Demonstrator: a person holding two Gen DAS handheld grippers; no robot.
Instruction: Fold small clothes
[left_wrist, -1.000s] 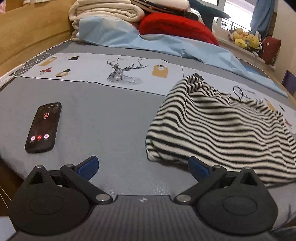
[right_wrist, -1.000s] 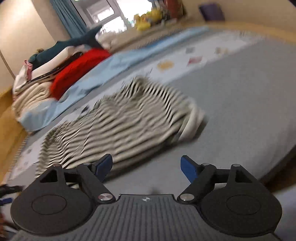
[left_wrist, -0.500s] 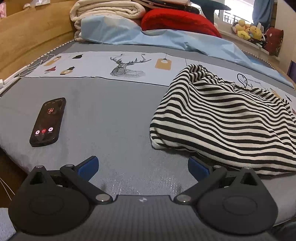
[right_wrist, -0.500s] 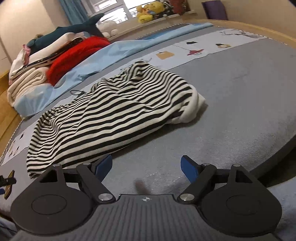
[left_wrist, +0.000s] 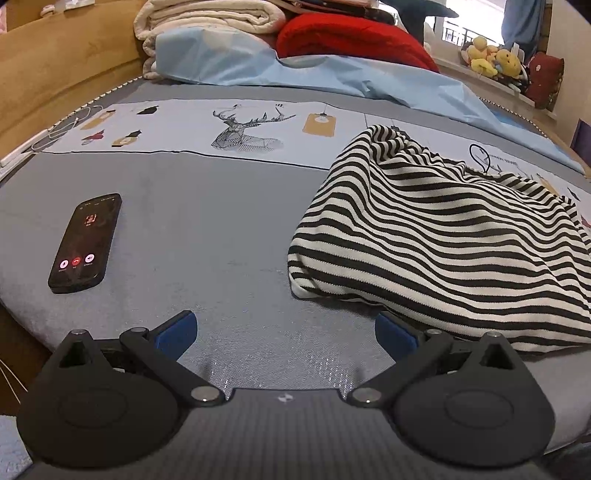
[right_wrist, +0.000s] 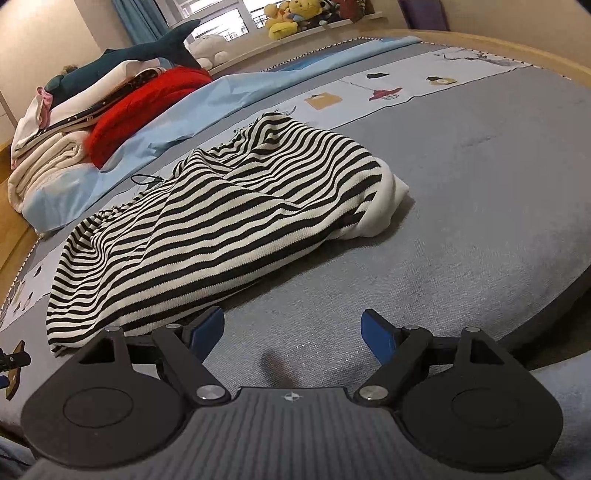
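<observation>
Striped top (left_wrist: 443, 236) crumpled on grey bed cover (left_wrist: 221, 229); same heap as a second ago, sharp in right view where it was blurred. Both views drawn slightly nearer and lower. Left gripper (left_wrist: 286, 334) tilted down over bed's near edge, jaws wide apart, nothing between; top's hem just beyond its right finger. Right gripper (right_wrist: 293, 332) likewise tilted down, jaws wide, empty; hem just beside its left finger. Phone (left_wrist: 85, 242) lying well apart, left of top.

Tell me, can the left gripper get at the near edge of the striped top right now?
Probably yes: the left gripper is open and empty, and the striped top lies just ahead to its right on the bed with nothing between.
</observation>
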